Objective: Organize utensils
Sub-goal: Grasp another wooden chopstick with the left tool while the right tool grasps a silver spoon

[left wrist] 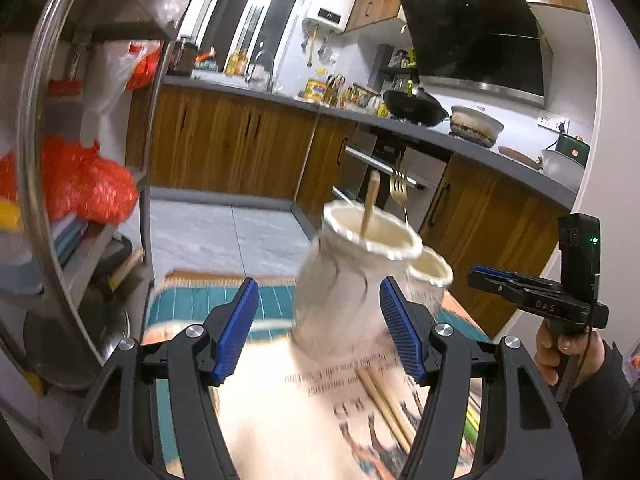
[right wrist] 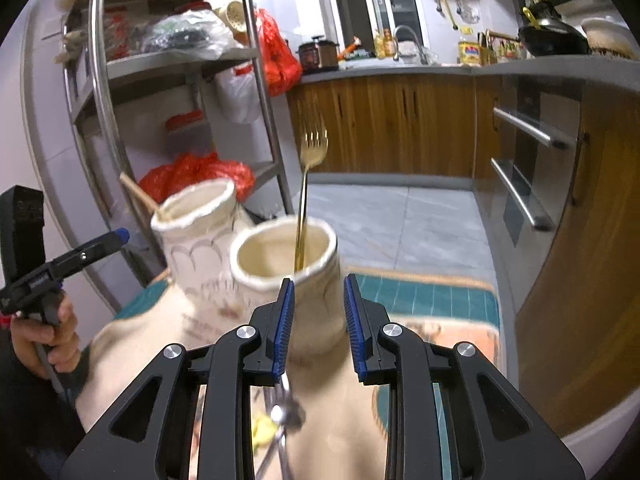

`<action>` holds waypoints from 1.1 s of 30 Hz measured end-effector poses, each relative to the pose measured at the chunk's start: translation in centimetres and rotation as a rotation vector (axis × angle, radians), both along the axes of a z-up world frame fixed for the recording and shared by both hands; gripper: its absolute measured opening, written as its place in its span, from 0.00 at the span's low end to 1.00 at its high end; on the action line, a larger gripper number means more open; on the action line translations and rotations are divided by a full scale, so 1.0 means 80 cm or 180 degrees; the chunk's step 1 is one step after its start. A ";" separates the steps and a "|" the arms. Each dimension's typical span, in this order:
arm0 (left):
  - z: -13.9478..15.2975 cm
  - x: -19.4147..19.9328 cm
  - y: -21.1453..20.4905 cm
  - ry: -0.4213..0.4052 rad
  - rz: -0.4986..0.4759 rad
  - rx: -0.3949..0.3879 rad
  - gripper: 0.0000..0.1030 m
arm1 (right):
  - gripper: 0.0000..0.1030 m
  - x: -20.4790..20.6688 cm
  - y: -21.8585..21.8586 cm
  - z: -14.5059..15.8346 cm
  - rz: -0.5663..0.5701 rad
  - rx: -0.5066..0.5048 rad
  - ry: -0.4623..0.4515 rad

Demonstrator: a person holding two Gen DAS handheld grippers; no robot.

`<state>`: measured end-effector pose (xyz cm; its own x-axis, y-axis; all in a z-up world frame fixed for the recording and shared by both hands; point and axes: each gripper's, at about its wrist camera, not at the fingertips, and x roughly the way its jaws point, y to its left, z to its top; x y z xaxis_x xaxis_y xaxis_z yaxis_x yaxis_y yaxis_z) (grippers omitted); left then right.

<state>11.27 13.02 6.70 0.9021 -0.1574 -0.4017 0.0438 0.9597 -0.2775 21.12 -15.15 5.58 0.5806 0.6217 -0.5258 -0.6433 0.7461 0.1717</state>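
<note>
Two cream ceramic jars stand on a printed mat. In the left wrist view the near jar [left wrist: 352, 280] holds a wooden utensil [left wrist: 370, 206]; the second jar [left wrist: 430, 276] stands behind it to the right, with a gold fork [left wrist: 399, 190]. My left gripper [left wrist: 320, 328] is open, its blue pads either side of the near jar's base. Wooden chopsticks [left wrist: 384, 404] lie on the mat below it. In the right wrist view the fork [right wrist: 308, 184] stands in the near jar [right wrist: 288, 276]. My right gripper [right wrist: 316, 320] is open around that jar. Metal utensils [right wrist: 280, 420] lie beneath it.
A steel shelf rack [right wrist: 176, 64] with red bags stands at the left. Wooden cabinets and a grey counter [left wrist: 480, 148] run along the back and right, with an oven [right wrist: 532, 160]. The teal-bordered mat [right wrist: 432, 300] covers the table; tiled floor lies beyond.
</note>
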 end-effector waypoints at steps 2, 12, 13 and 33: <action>-0.011 -0.005 -0.006 0.0125 -0.0025 -0.0001 0.61 | 0.26 -0.009 -0.001 -0.007 0.0021 -0.0048 0.0055; -0.050 -0.007 -0.060 0.0662 -0.0225 0.0150 0.52 | 0.26 -0.065 -0.011 -0.037 0.0102 -0.0214 0.0260; -0.054 -0.007 -0.065 0.0718 -0.0243 0.0157 0.52 | 0.26 -0.069 -0.013 -0.041 0.0111 -0.0227 0.0280; -0.088 0.012 -0.120 0.1320 -0.0529 0.0693 0.13 | 0.10 -0.101 0.013 -0.081 0.0355 -0.0881 0.0435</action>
